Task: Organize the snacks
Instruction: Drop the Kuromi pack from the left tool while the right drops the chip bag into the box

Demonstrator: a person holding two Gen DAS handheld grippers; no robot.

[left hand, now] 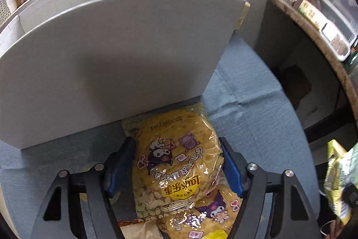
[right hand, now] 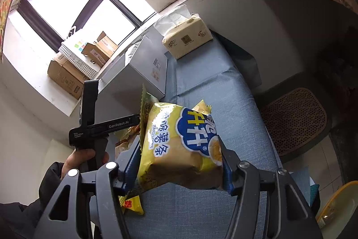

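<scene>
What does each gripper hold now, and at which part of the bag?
The left gripper clamps the Lay's chip bag across its middle, at both side edges. The right gripper clamps the yellow potato-stick bag across its lower half, lifted above the blue cloth.

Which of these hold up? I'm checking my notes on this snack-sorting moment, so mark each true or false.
1. The right gripper holds a yellow potato-stick bag. True.
2. The left gripper is empty. False: its fingers flank a clear Lay's pack with cartoon figures.
3. A grey box stands just beyond the Lay's pack. True.
4. The tissue pack lies on bare wood. False: it lies on the blue cloth.
5. The potato-stick bag is red. False: yellow with blue lettering.
</scene>
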